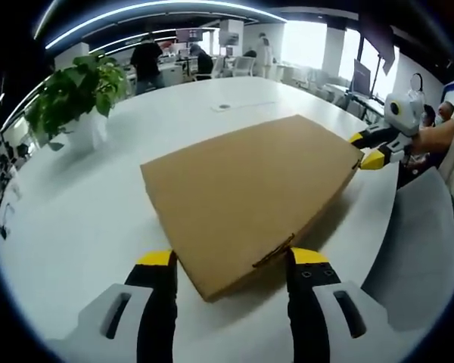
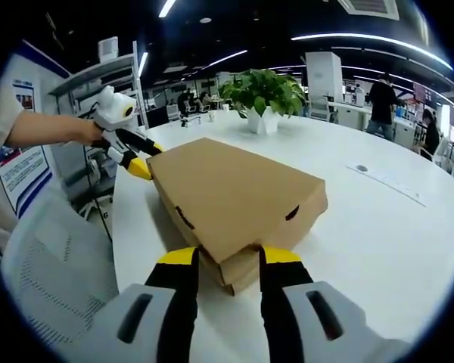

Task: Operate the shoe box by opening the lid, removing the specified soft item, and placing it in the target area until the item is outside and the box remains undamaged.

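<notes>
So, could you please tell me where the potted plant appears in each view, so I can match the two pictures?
Left gripper view: the potted plant stands at upper left, on the white table beyond the box.
Right gripper view: the potted plant is at top centre, behind the box's far end.
Shared landmark: the closed cardboard shoe box, central in both.

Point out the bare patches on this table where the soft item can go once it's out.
Widest bare stretch: white table beyond the shoe box, out to the far edge. Another lies between box and potted plant. Crowded: the box ends, where the left gripper and right gripper stand, and the chair side.
</notes>
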### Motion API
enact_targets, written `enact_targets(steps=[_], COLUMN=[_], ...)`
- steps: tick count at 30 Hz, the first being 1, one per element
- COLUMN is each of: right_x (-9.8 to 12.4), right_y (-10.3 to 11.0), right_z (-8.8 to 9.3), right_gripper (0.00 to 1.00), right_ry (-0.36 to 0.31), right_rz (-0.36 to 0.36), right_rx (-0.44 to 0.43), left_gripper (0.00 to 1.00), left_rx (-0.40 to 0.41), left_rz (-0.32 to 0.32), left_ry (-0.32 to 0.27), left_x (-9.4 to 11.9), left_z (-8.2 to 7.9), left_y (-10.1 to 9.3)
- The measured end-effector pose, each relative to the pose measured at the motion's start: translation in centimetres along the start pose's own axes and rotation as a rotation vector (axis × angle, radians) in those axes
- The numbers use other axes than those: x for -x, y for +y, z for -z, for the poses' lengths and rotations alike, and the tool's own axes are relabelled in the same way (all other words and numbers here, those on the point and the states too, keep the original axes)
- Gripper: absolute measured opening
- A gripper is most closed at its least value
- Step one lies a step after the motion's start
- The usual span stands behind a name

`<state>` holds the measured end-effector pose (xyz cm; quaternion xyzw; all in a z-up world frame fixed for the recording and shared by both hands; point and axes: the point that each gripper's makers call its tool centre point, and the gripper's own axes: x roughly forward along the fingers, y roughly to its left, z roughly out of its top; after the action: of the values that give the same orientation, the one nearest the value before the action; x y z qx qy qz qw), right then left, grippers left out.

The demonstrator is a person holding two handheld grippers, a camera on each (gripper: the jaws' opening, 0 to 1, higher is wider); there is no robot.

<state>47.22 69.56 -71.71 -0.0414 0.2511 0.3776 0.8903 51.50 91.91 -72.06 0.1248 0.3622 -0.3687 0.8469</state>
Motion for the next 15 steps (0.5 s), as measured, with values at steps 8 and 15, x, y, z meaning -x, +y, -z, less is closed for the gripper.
enact_targets(steps=[8,15], right_x=[0.0,0.5], right_y=[0.1,0.2], right_z=[-0.2,-1.1], right_gripper=[0.28,0.29], right_ry=[-0.005,-0.031], right_rz=[-0.002,-0.002], right_rx=[-0.008,-0.044], left_gripper=[0.58,0.58], left_rx=[0.008,0.034], left_rz=[0.002,0.008], left_ry=[-0.003,-0.024], left_x=[0.2,1.0], left_z=[-0.1,-0.7], left_y=[0.0,-0.1])
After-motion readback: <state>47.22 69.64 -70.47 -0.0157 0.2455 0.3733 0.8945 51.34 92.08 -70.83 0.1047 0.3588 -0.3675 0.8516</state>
